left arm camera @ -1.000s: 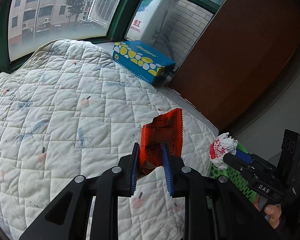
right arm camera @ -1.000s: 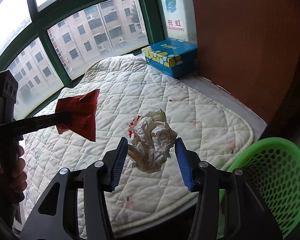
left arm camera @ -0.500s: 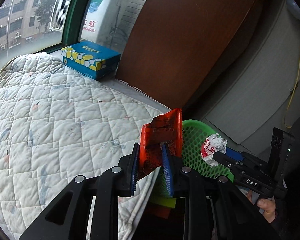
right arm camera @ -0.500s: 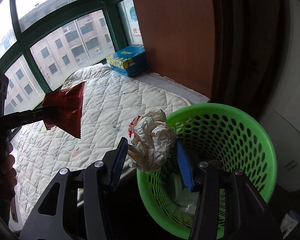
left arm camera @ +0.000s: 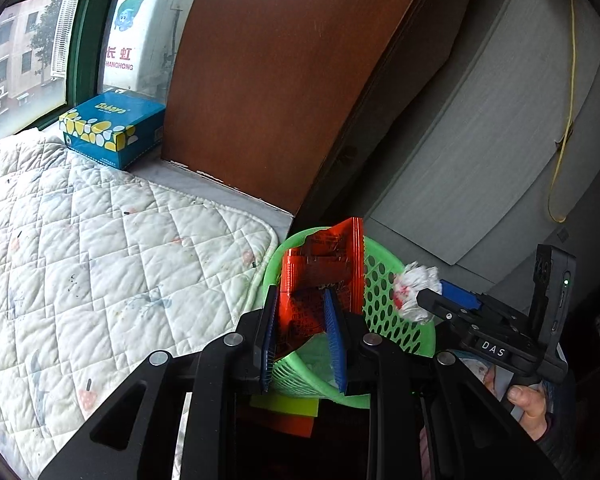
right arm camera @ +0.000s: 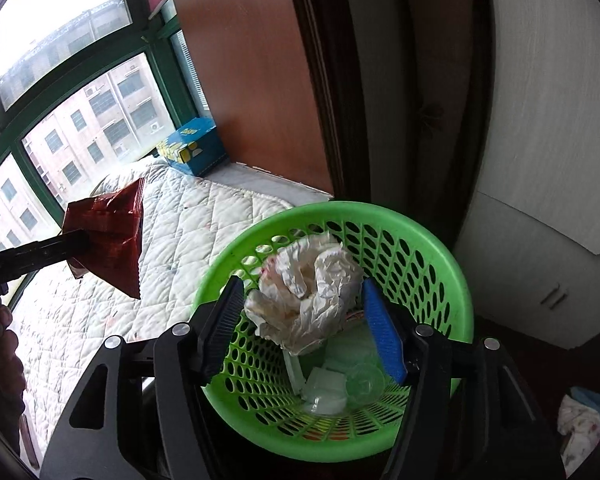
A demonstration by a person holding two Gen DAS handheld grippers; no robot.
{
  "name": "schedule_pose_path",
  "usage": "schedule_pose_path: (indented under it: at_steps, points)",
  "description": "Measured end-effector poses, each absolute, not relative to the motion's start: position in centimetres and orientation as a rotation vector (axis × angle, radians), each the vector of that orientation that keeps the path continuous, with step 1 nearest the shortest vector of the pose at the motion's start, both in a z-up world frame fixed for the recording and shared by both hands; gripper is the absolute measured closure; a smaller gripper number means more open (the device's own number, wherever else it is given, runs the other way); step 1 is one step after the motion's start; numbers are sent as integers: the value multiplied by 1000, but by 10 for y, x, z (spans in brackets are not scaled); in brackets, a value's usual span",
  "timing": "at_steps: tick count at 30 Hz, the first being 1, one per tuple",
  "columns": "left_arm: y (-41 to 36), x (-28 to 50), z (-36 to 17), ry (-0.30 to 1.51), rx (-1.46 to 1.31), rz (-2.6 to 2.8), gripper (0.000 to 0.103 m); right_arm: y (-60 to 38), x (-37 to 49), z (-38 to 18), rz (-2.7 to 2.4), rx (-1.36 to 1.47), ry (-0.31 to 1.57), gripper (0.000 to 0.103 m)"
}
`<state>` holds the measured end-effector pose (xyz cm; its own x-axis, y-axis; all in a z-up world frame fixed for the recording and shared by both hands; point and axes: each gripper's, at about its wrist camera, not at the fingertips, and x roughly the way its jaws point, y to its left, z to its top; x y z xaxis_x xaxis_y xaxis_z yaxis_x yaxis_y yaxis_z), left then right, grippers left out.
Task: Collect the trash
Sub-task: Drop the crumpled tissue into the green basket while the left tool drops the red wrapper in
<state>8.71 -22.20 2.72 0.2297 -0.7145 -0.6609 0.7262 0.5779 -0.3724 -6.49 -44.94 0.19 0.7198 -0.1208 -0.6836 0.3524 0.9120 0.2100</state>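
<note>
Right gripper [right arm camera: 304, 320]: jaws opening, crumpled paper wad [right arm camera: 306, 300] between pads above green basket [right arm camera: 452, 280]. Left gripper [left arm camera: 302, 340]: clamped on red wrapper [left arm camera: 324, 276], near basket rim.

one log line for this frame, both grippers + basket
left gripper: shut on red wrapper | right gripper: jaws opening, crumpled paper between them | green basket: below, holds trash

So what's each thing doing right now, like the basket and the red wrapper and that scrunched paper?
Green plastic mesh basket: upright, some trash at the bottom.
Crumpled white paper ball: between the pads, over the basket.
Right gripper: jaws opening.
Red foil snack wrapper: torn open, pinched.
Left gripper: shut on the wrapper.
Blue cardboard tissue box: closed, on the sill.
</note>
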Motion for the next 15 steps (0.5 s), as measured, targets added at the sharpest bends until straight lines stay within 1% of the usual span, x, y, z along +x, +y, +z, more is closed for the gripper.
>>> schedule_pose_path:
  at_steps: [2,7,15]
  points:
    - [-232,85,27,907,26,-998,81,-456,-71,2,-278,355,716,34]
    - [-255,78,19,928,58,-1019,81,-471,-86,5,-309,377,695,33]
    - [-287,67,-1,969,115,-1039,81,-483,-111,12,-346,387,663,25]
